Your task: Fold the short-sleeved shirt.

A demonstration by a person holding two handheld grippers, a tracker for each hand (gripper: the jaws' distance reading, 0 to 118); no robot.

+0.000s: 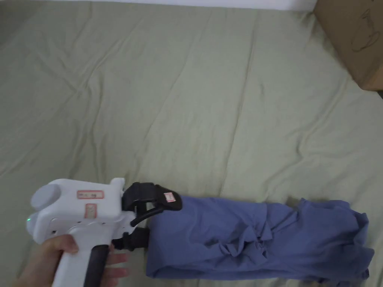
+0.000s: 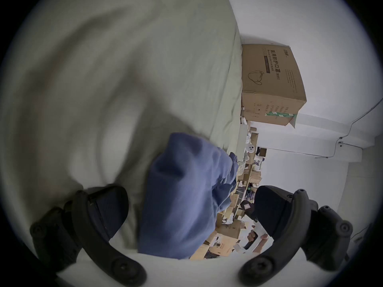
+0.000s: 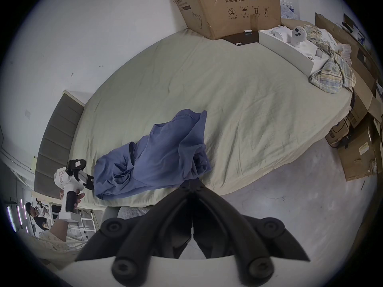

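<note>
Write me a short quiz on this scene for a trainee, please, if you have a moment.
1. True or false: the left gripper has its jaws shut.
2. What stands at the far right corner of the bed in the head view? A) a cardboard box B) a lamp C) a chair
3. Fill in: the shirt lying on the bed is ___ in colour.

Key: 1 false, the jaws stand apart at the shirt's end; 2 A; 3 blue.

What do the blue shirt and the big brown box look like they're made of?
The blue shirt looks like soft, matte woven or knit fabric, probably cotton: it bunches into limp wrinkles. The brown box looks like plain corrugated cardboard: dull tan faces, creased corners, printed marks.
</note>
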